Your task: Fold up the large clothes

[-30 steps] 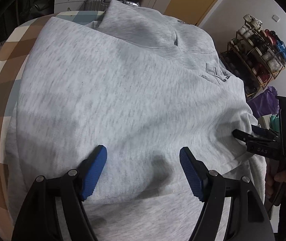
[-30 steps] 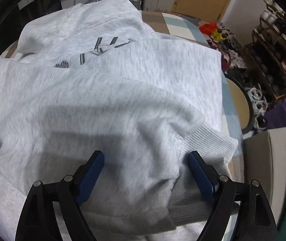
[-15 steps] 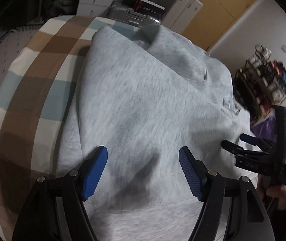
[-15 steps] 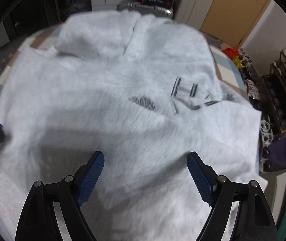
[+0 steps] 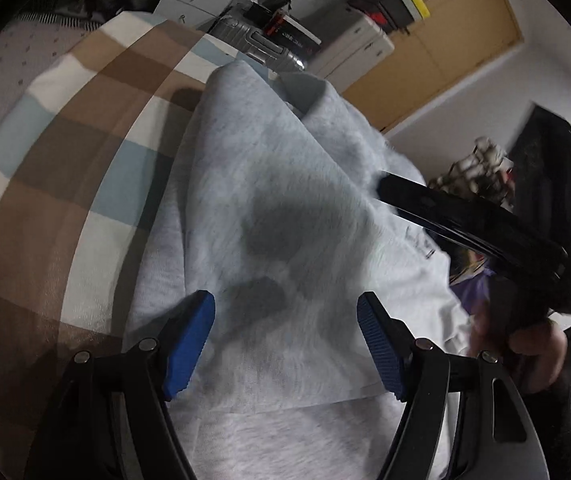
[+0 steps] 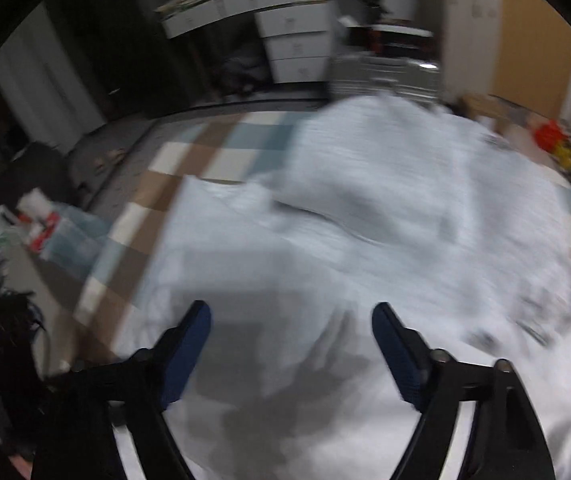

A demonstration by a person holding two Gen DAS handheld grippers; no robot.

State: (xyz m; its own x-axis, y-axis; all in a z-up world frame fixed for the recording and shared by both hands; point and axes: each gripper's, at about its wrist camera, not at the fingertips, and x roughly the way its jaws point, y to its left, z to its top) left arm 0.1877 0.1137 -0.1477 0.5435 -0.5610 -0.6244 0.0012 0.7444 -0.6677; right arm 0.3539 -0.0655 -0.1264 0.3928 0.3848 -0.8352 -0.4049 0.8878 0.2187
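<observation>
A light grey hooded sweatshirt (image 5: 269, 216) lies partly folded on a checked brown, white and blue cover (image 5: 65, 168). My left gripper (image 5: 285, 344) is open and empty, just above the sweatshirt's near part. The right gripper also shows in the left wrist view (image 5: 465, 224), reaching over the sweatshirt's right side, held by a hand (image 5: 537, 348). In the right wrist view, which is motion-blurred, my right gripper (image 6: 291, 354) is open and empty above the sweatshirt (image 6: 365, 248), with the hood (image 6: 373, 152) at the far side.
The checked cover (image 6: 189, 168) ends at a rounded edge on the left. White drawers (image 6: 293, 36) and a silver suitcase (image 5: 261, 44) stand beyond the far edge. A shoe rack (image 5: 481, 168) is at the right. Bags and clutter (image 6: 33, 224) lie on the floor at left.
Both grippers have swung left; the views now show more of the checked cover. The right gripper has risen and reached further over the sweatshirt. Both stay open.
</observation>
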